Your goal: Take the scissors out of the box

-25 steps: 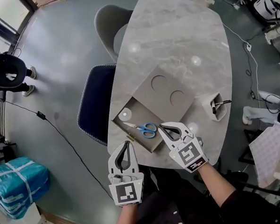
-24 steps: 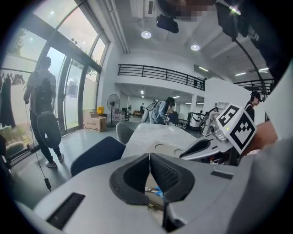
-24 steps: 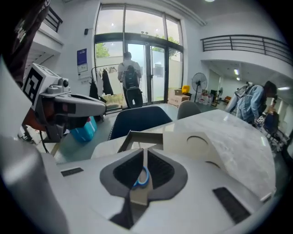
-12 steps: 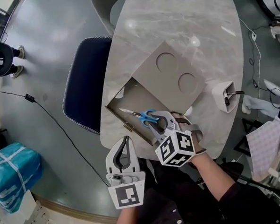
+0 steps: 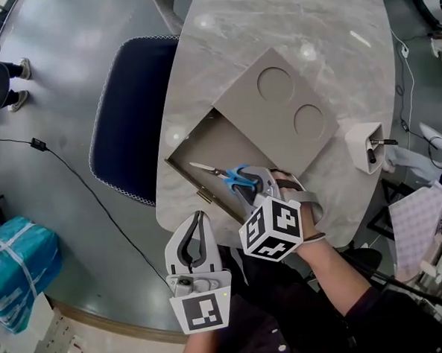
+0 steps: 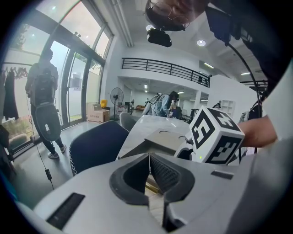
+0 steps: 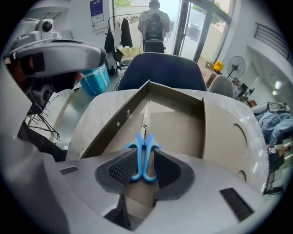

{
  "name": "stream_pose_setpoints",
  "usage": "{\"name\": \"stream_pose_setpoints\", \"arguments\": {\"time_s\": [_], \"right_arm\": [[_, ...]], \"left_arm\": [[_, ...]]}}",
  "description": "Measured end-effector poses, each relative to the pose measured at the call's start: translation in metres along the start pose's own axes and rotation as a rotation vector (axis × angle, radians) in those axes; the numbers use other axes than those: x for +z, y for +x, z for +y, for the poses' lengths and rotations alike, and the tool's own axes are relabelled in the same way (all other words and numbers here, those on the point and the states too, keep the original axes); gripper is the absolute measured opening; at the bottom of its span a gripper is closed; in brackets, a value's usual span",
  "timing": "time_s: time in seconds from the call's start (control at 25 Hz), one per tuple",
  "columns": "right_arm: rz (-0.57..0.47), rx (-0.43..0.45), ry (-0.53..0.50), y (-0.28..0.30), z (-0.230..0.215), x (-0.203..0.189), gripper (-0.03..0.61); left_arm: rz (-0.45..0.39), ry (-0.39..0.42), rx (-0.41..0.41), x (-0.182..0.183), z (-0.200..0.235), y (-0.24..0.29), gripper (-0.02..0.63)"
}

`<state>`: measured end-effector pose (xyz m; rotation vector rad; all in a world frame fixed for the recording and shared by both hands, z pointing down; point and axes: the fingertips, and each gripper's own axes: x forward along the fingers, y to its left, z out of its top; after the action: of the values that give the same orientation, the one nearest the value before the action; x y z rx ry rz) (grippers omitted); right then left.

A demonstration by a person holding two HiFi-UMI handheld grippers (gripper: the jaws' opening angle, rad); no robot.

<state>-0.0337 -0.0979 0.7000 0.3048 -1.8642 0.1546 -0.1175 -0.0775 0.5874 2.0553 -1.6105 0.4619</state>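
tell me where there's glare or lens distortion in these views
Head view: ceiling lights glare as white spots on the marble table. Left gripper view: fisheye with dark corners, windows blown out. Right gripper view: fisheye bends the box walls; the scissors are sharp.

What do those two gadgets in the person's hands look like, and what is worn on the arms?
Both the left gripper and the right gripper are pale grey plastic, each with two curved jaws lined with dark ribbed pads. Each carries a white cube printed with black square markers. No cables show on either. A dark sleeve covers the upper part of the right arm.
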Motion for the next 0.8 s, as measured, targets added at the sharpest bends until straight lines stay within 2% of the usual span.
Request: {"name": "stream_pose_setpoints", "arguments": {"time_s": [0.28,0.52,0.8], "right_arm": [[0.03,0.008,-0.026,0.005,0.005,0.0,0.081],[0.046,0.036,-0.05,0.006,0.006,0.001,0.083],[-0.066,-0.034,0.041,-0.017,-0.007,0.012,0.08]], "left_arm": [[0.021,0.015,-0.014,-0.012,-0.001,-0.001,0.017],[0.015,0.023,-0.016,-0.01,-0.002,-0.003,0.017],[-0.01,0.045,-0.012,0.006,-0.004,-0.011,0.017]]}}
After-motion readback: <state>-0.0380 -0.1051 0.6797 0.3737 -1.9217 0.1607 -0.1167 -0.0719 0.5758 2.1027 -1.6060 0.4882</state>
